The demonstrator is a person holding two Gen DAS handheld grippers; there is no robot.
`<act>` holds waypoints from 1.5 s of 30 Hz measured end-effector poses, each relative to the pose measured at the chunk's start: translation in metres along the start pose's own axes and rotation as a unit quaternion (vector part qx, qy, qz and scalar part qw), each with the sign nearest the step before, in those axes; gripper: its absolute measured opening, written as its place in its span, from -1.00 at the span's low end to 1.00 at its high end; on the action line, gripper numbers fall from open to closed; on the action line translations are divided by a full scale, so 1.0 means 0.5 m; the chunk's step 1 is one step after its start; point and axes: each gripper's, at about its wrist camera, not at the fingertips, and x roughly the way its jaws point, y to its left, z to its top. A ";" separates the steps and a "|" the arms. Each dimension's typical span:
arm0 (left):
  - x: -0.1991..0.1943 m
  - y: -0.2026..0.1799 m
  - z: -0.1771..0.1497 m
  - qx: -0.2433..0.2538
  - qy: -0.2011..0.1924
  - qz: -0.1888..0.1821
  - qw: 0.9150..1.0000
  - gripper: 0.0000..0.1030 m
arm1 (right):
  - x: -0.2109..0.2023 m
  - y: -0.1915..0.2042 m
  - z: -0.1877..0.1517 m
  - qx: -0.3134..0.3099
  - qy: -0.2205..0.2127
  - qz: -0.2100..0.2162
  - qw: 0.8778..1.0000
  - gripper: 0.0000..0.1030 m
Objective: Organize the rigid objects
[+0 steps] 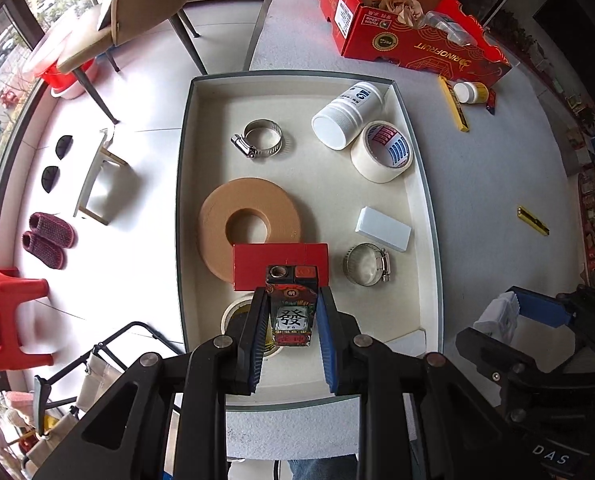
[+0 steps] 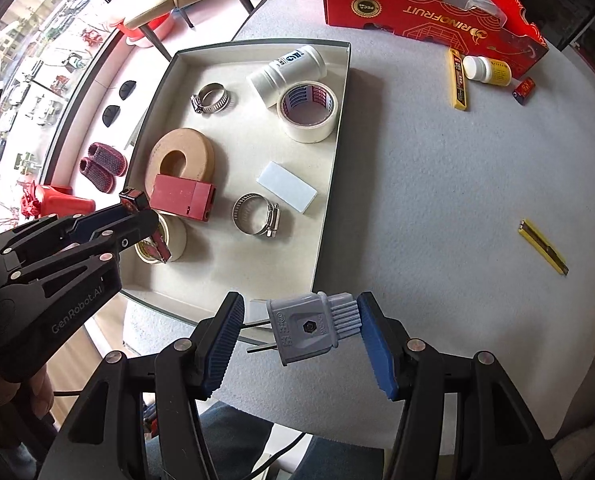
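Left claw (image 1: 291,320) pinches a small decorated box (image 1: 291,312), blue pads pressed on its two long sides, box upright-ish with long axis running along the fingers. It hangs over the near left part of the shallow tray (image 1: 425,216), above a tape roll (image 1: 237,312) and just short of the red box (image 1: 280,266), which leans on the tan foam ring (image 1: 249,224). In the right wrist view the same box (image 2: 134,199) shows at the left claw tips, over the tray's near left corner.

Right claw (image 2: 301,334) holds a grey plug (image 2: 309,328) crosswise, prongs pointing left to one pad, ribbed tail against the other pad (image 2: 371,332); contact looks light, so probably pinched but loosely. It sits over the counter (image 2: 457,200) just outside the tray's near rim; the tray lies forward and left of it.

Key relation: left claw is already inside the tray footprint, so a drop goes straight down, but the spot beneath is crowded by tape roll and red box. Open floor lies to the right and near side, between the hose clamp (image 1: 367,264) and the near rim. Right claw's nearest free room is that same near right patch, so the two may compete. The tray wall is low and needs clearing from the right.
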 end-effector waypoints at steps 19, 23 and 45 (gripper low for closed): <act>0.059 0.012 0.102 -0.014 0.004 0.006 1.000 -0.50 | 0.069 0.055 0.047 0.008 0.025 0.015 1.000 0.16; 0.072 0.004 0.109 -0.009 0.010 0.006 1.000 -0.50 | 0.079 0.055 0.046 0.010 0.031 0.014 0.999 0.16; 0.108 -0.005 0.128 0.017 0.010 0.013 1.000 0.65 | 0.113 0.037 0.043 0.053 0.045 0.067 0.995 0.33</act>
